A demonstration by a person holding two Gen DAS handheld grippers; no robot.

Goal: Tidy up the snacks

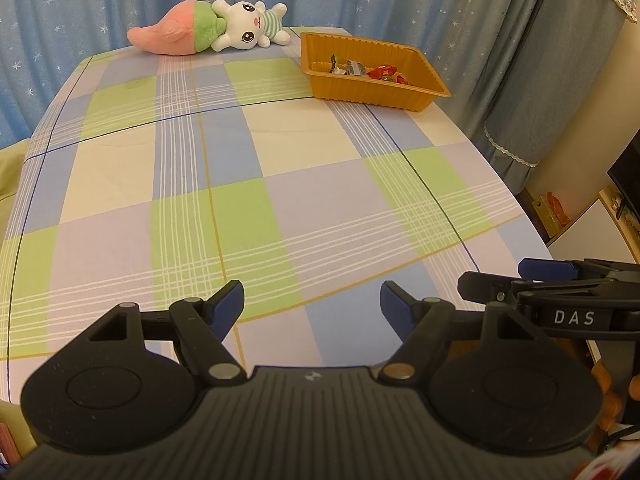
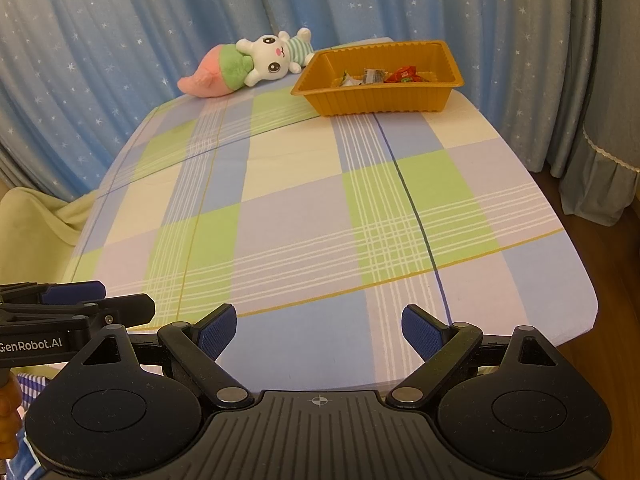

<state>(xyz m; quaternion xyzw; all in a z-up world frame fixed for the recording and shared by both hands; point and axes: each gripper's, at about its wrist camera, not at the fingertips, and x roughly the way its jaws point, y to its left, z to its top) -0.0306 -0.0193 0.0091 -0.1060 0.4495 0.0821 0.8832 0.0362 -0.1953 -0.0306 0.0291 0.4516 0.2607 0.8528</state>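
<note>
Left wrist view: the left gripper (image 1: 312,304) hangs over the near edge of the checked table (image 1: 256,200), fingers spread wide with nothing between them. The right gripper (image 1: 532,276) shows at the right, just beside it, also near the edge. The snacks (image 1: 368,70) lie in the orange tray (image 1: 372,94) at the far right corner, well apart from both grippers. A plush toy (image 1: 208,28) lies at the far edge, left of the tray. No loose snack shows on the cloth, so the sorting looks finished or nearly so.

Right wrist view: the right gripper (image 2: 319,328) is likewise released and empty. The tray (image 2: 380,100) sits close to the table's far and right edges, with the snacks (image 2: 380,75) inside. The whole middle of the table is free for moving; the curtain (image 2: 120,40) hangs close behind.
</note>
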